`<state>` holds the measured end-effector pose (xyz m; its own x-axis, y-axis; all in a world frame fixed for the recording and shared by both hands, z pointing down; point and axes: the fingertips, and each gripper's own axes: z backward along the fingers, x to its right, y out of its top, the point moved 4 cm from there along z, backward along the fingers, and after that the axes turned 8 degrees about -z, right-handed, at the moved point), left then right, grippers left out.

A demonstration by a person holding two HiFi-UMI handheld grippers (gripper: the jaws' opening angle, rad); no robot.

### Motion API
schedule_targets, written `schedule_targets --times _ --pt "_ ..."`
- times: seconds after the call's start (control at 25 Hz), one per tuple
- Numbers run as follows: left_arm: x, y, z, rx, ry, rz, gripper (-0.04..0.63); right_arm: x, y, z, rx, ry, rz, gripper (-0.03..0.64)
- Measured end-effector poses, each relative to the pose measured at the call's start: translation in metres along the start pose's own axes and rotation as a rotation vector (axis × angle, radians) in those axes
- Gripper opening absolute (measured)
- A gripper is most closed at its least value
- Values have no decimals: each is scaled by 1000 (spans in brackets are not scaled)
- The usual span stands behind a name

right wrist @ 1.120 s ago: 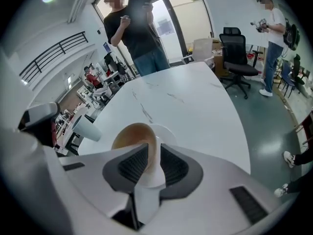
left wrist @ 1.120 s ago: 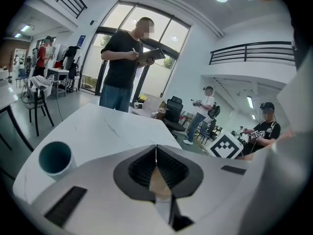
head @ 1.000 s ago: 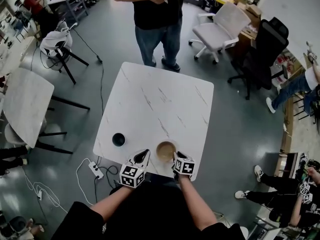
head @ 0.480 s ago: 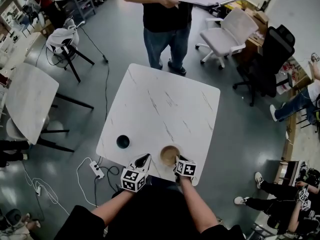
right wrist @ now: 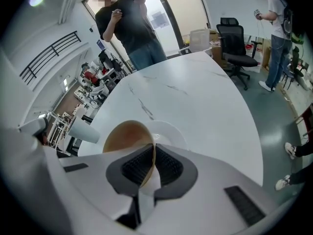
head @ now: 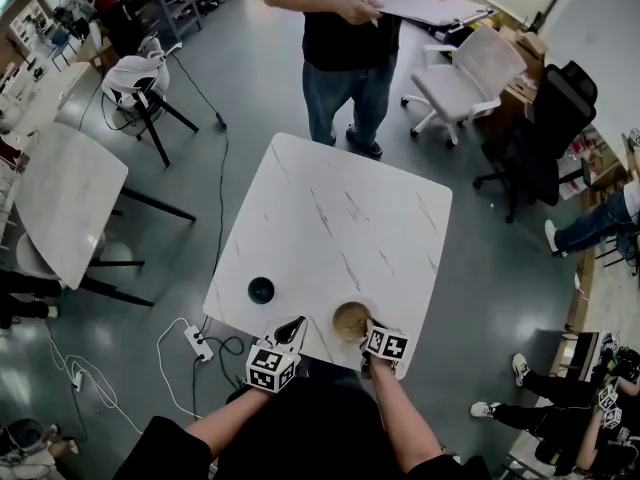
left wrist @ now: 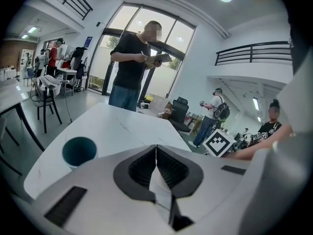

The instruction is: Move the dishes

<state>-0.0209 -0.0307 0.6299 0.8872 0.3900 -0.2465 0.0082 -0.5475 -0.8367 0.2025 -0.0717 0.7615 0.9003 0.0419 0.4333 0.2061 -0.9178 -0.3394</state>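
A tan bowl (head: 350, 320) sits on a white saucer (right wrist: 168, 130) near the front edge of the white marble table (head: 340, 218). My right gripper (head: 368, 331) is shut on the bowl's (right wrist: 126, 133) near rim; its jaws have just been closing, with the rim between the pads. In the right gripper view the gripper (right wrist: 153, 156) pinches that thin wall. A cup (head: 261, 290), white outside and dark teal inside, stands at the front left. My left gripper (head: 296, 324) hovers at the table edge between cup and bowl, shut with nothing in it (left wrist: 156, 153); the cup (left wrist: 79, 151) lies ahead to its left.
A person (head: 350, 28) with papers stands at the table's far side. Office chairs (head: 465, 63) stand beyond at the right, another white table (head: 60, 203) at the left. A power strip (head: 197, 343) and cables lie on the floor by the front left corner.
My right gripper's jaws have closed on the bowl's rim. The left gripper has shifted slightly along the table edge and stays shut.
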Motion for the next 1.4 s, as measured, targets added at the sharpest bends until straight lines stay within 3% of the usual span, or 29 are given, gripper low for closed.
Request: schedule_targets --times 0.32,0.64,1.0,1.4 --pt "-31 11 26 32 9 -8 17 -69 3 -4 12 86 1 31" --pt "-74 21 48 61 17 -2 17 -126 -4 -51 -21 74 14 31" --pt "-115 18 68 55 -9 6 17 -148 -15 -82 -34 22 -19 31" --pt "-126 16 74 51 -37 5 17 -143 -23 -87 -12 -16 -52 31"
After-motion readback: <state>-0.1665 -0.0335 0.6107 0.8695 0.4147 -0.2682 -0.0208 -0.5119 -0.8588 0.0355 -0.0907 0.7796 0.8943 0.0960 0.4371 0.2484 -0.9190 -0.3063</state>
